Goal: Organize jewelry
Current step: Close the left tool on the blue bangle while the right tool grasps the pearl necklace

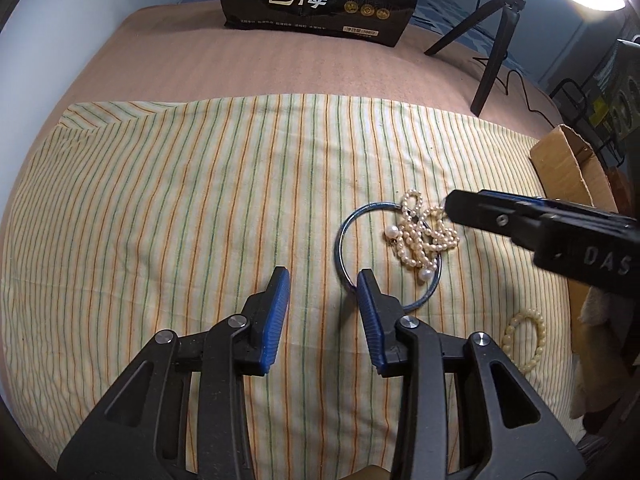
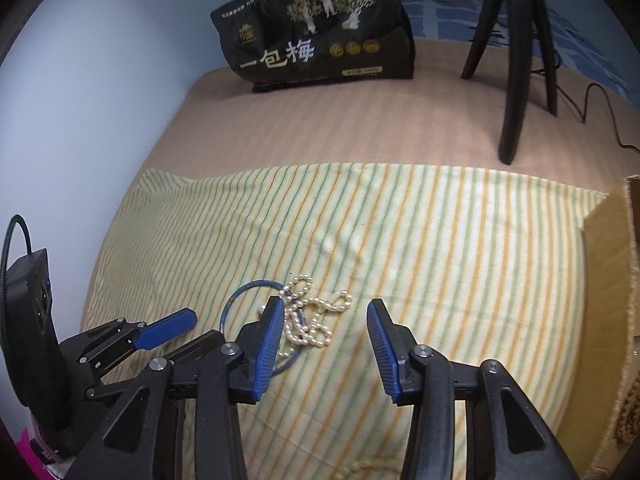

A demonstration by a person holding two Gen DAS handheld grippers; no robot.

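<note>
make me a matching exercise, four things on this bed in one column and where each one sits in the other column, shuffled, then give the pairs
Things
1. pearl necklace
2. blue bangle
3. cream bead bracelet
4. black snack bag

Places
A. standing at the far end, on the pink blanket
B. alone near the right edge of the striped cloth, beside the cardboard box
C. flat on the striped cloth, ringed round part of a heap
D. heaped across a ring's far side

Pairs: 1-D, 2-C, 3-B, 4-A
</note>
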